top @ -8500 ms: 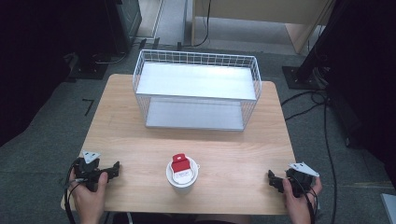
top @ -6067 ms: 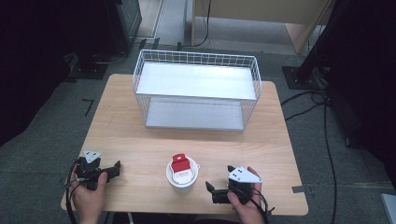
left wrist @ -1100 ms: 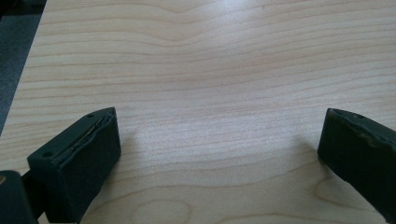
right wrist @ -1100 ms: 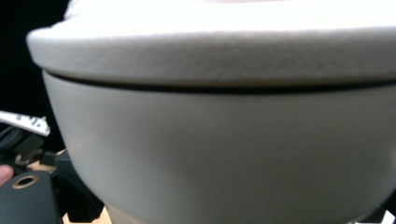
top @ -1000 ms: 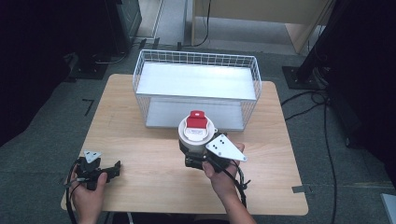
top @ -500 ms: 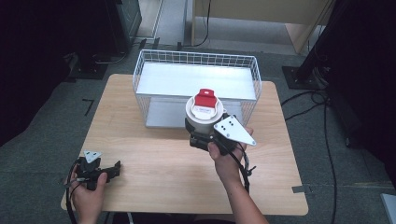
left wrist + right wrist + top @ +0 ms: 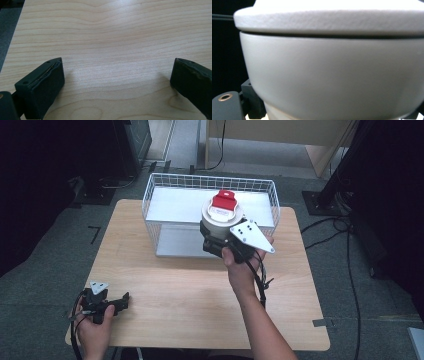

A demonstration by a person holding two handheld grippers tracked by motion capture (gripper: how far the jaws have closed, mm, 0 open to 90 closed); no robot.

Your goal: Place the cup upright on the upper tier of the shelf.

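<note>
High view: your right hand-held gripper [image 7: 216, 239] is clamped low on the white cup [image 7: 221, 220], held just ahead of it above the wire basket [image 7: 155, 200] rim. Tilt, and its red-topped lid may slip. Your left hand-held gripper [image 7: 120, 302] rests open on the worktop [image 7: 175, 290].

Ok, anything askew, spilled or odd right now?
Nothing stands out. The white cup sits upright in the right gripper, lid on, over the wire basket. The left gripper rests open on the table.

Bright overhead light, dark surroundings, close-up blurred
</note>
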